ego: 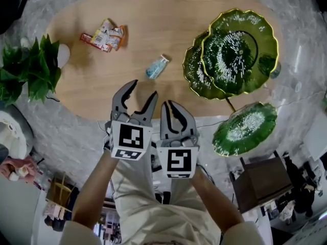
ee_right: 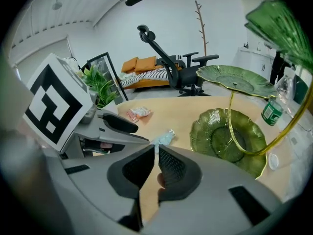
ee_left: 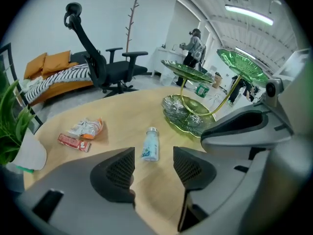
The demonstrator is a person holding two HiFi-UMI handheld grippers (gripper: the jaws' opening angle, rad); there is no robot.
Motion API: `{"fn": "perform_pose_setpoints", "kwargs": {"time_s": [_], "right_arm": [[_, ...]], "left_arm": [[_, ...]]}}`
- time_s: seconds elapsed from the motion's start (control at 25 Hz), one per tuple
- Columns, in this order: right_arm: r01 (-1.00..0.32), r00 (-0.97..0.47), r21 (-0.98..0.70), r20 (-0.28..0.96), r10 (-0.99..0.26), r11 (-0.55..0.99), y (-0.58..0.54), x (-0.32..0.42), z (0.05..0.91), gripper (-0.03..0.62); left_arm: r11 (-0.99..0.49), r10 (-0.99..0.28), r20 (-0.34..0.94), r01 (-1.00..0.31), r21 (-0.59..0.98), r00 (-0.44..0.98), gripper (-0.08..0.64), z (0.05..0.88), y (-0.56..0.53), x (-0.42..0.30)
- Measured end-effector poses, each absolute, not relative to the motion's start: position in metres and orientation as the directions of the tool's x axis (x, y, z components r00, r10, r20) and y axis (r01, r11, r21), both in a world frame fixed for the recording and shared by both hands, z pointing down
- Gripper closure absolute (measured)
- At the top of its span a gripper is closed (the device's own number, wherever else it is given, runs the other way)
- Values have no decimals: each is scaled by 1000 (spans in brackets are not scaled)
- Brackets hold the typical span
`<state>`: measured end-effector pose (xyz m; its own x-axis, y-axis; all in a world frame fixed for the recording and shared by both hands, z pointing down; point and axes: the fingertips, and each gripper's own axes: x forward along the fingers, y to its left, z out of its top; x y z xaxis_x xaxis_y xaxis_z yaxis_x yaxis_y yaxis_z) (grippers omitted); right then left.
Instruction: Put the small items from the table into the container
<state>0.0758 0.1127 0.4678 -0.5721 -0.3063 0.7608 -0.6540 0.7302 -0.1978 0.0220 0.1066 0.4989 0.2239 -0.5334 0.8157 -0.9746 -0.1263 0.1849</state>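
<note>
Bottle (ego: 157, 67): small, pale blue label, lying on its side mid-desk (ego: 153, 14), touching nothing.
Packets (ego: 103, 35): crumpled red and orange wrappers in a little heap, well to the bottle's left and further back.
Dish (ego: 204, 78): green leaf bowls tiered on a gold stem; the lowest bowl sits on the desk, near the bottle's right but apart from it, and looks empty.
Left tongs (ee_left: 154, 168): wide apart, nothing between the pads, over the near desk edge; the bottle lines up with the gap, further ahead.
Right tongs (ee_right: 156, 166): pressed together, empty, just beside the left pair.
Step in hand: likely a reach for the bottle with the left tongs; the packets can wait.
Doing it well: centre the gap on the bottle, come down across its body with a pad on each long side, low enough to get round its curve. Close gently, since a round bottle may roll or squirt away.
Spare hand: right tongs best kept clear of the dish stem.
Surroundings: plant (ego: 30, 70) at the desk's left end, out of the way.
</note>
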Motion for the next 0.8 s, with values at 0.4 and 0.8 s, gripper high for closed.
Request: {"fn": "perform_pose_setpoints", "kwargs": {"time_s": [0.4,0.8], "right_arm": [[-651,-568,-198,768,-297,733,112,76,478,584],[-661,-563,-202,770,-300,722,112,79,476,584]], "left_arm": [[-152,-498,838,-974,168,223,333,527,94,23],[-174,-438,870,-971,165,227,333,557,82,27]]}}
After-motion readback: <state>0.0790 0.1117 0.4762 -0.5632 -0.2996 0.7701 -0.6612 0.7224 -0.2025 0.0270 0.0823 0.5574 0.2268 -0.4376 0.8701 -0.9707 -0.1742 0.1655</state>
